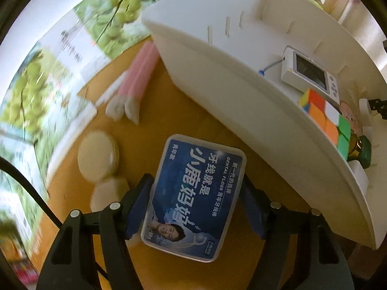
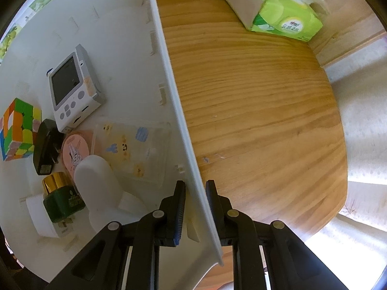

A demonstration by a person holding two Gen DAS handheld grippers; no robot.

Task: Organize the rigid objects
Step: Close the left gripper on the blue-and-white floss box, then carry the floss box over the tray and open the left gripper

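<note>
Round light-wood table [image 2: 254, 101] w/ visible grain. On it: white plastic organiser bin [image 1: 278, 130], blue dental-floss box [image 1: 193, 193], pink-and-white toothbrushes [image 1: 135, 82], round cream tin [image 1: 98, 158] and white bottle [image 1: 108, 193] mid-surface; green tissue pack [image 2: 283, 17] nr far edge.

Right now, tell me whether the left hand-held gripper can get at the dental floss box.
Probably yes: the left hand-held gripper already straddles the dental floss box, with nothing between them.

Round wooden table [image 2: 254, 111], grain clear, bright under daylight. Pale floor [image 2: 362, 125] beyond its edge, sunlit patches glaring lower right. Green tissue pack [image 2: 285, 17] at far side; leafy green print [image 1: 116, 17] behind.
</note>
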